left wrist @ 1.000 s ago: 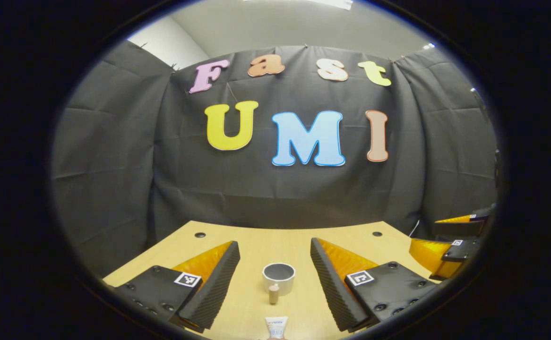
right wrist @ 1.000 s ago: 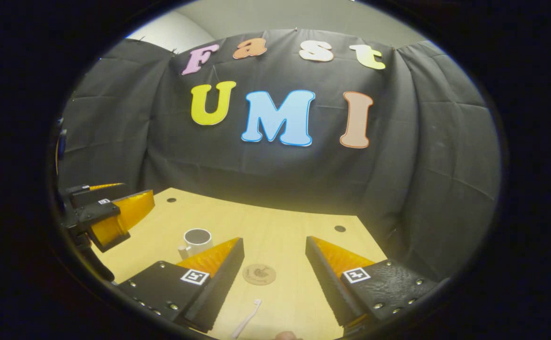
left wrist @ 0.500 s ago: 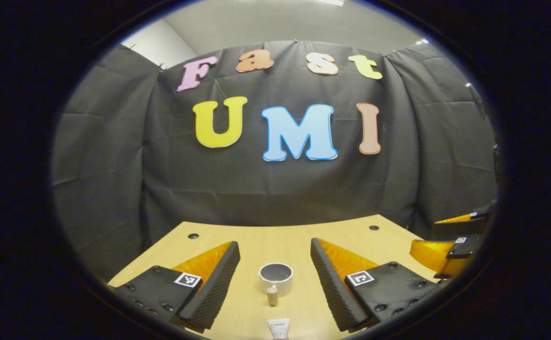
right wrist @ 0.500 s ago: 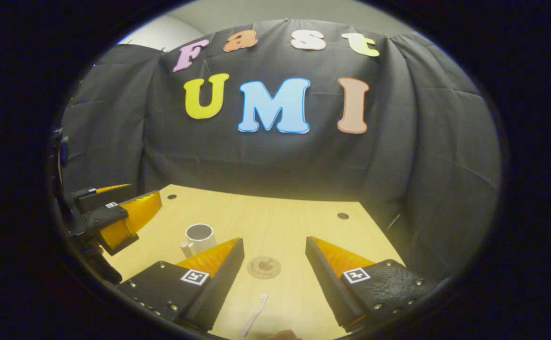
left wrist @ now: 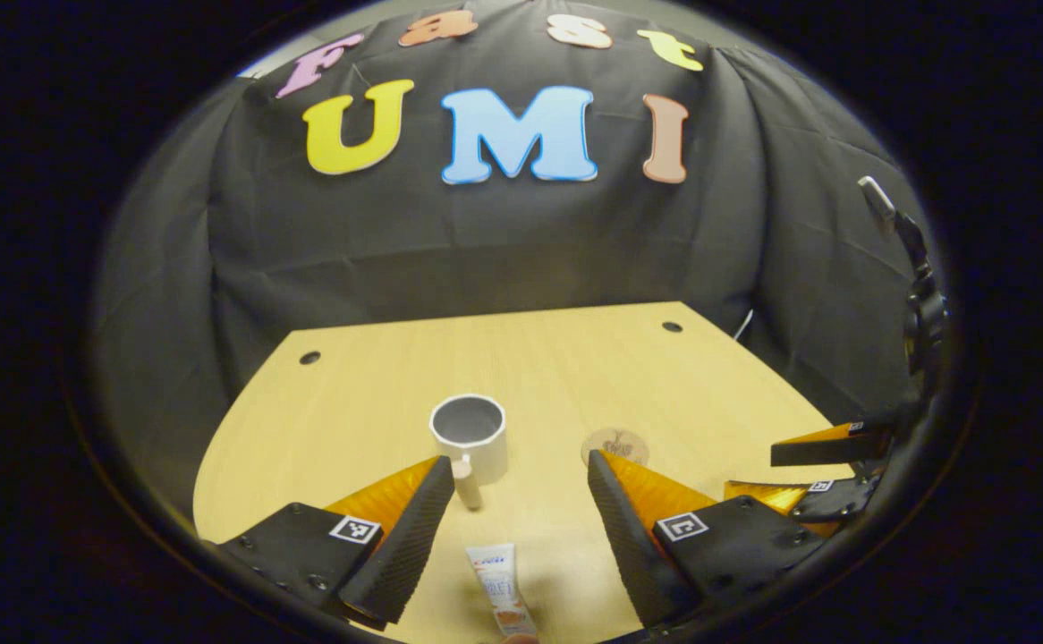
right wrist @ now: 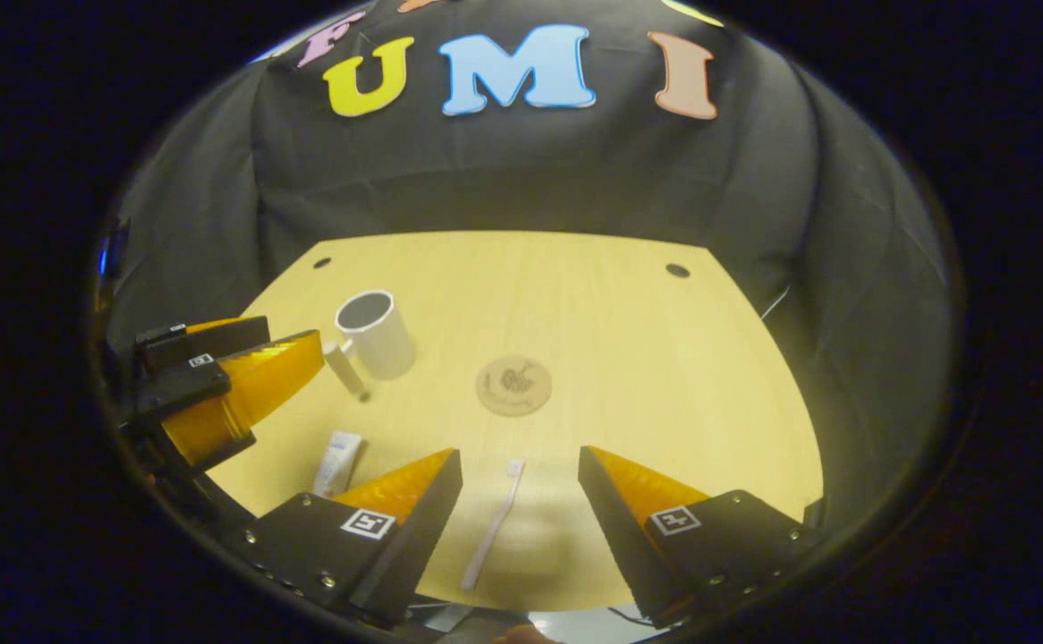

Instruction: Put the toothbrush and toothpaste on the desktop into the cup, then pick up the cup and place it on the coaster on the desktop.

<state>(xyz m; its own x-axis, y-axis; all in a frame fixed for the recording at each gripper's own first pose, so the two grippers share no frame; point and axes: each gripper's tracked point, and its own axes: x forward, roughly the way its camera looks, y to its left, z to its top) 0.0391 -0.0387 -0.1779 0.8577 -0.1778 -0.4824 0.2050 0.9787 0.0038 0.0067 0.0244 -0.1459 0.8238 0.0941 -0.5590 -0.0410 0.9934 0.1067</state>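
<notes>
Both cameras have tipped down since a second ago, so far more of the desktop (right wrist: 629, 358) shows now, and each gripper has come over its own target.

Nearest the right gripper (right wrist: 520, 501), whose jaws stand wide apart and hold nothing, lies the toothbrush (right wrist: 491, 525). It rests flat on the wood between the two fingers, its long axis running from about 7 o'clock at the handle to 1 o'clock at the bristle head. That axis runs nearly along the fingers, not across them, so I judge a twist of the hand is wanted before the close, or the jaws will slide along the handle.

Under the left gripper (left wrist: 521, 510), likewise spread wide and empty, the toothpaste (left wrist: 496, 590) lies flat close to the bottom edge of the left gripper view, long axis near 12 to 6 o'clock, its near end hidden by the frame's rim. So each hand is nearer one item: left for the tube, right for the brush.

Farther off, the cup (left wrist: 470, 436) stands upright and empty at 12 o'clock of the left jaws, its handle pointing back toward them. The coaster (right wrist: 513, 385) lies bare at 12 o'clock of the right gripper, well apart from the cup, which sits at its 10 o'clock.

Open wood surrounds the cup and coaster; the toothbrush lies near the desk's front edge, leaving little room there.
</notes>
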